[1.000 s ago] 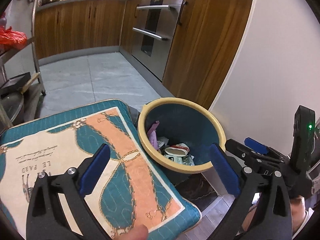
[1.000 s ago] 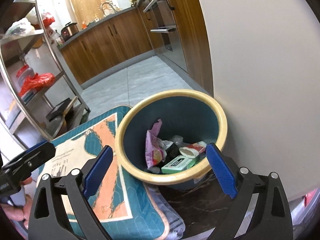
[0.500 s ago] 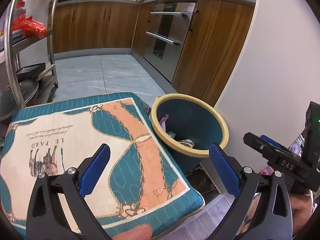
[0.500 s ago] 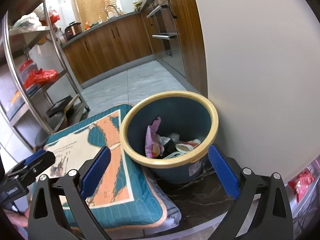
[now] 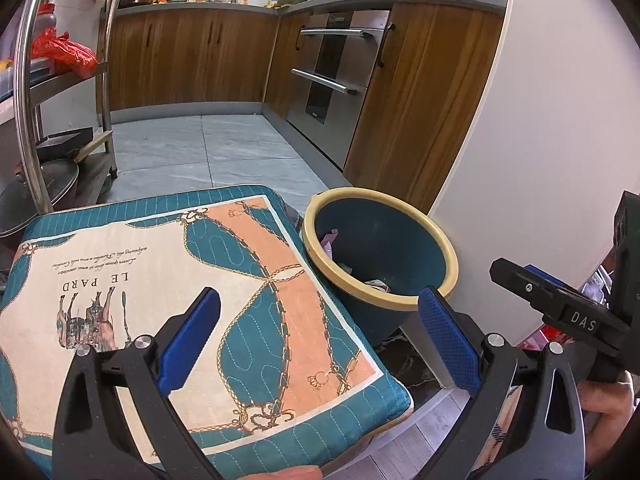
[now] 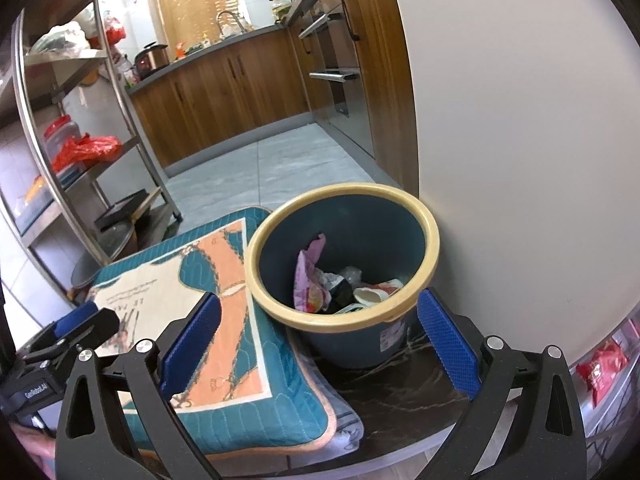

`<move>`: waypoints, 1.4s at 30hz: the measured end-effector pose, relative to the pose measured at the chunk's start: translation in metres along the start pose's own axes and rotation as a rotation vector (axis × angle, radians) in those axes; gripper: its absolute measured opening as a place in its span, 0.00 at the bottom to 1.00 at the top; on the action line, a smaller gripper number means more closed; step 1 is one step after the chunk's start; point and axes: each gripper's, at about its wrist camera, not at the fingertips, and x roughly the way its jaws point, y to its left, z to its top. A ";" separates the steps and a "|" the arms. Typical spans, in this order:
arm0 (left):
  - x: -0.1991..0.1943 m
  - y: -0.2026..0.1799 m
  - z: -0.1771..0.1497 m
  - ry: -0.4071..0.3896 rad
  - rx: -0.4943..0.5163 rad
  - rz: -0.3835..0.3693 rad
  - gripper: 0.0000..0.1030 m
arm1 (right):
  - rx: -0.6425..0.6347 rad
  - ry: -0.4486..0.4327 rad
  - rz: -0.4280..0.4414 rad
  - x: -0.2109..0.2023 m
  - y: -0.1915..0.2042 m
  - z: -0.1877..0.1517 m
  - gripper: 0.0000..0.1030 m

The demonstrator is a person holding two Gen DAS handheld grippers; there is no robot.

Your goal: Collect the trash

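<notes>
I am holding my left gripper [image 5: 318, 338] with its blue pads spread wide and gripping nothing, above the teal cushion [image 5: 192, 304]. The trash bin [image 5: 400, 300] is sitting just ahead and to the right of it, touching the cushion's edge. My right gripper [image 6: 320, 338] is also gaping empty, with the bin [image 6: 408, 220] directly in front between its fingers, wrappers [image 6: 310, 276] lying inside.

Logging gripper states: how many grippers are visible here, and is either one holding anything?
2: left gripper open over the cushion; right gripper open before the bin. Neither holds anything.
</notes>
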 end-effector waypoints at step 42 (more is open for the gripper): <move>0.010 -0.005 -0.007 0.025 -0.002 -0.010 0.95 | -0.001 0.001 0.008 -0.002 0.003 0.001 0.95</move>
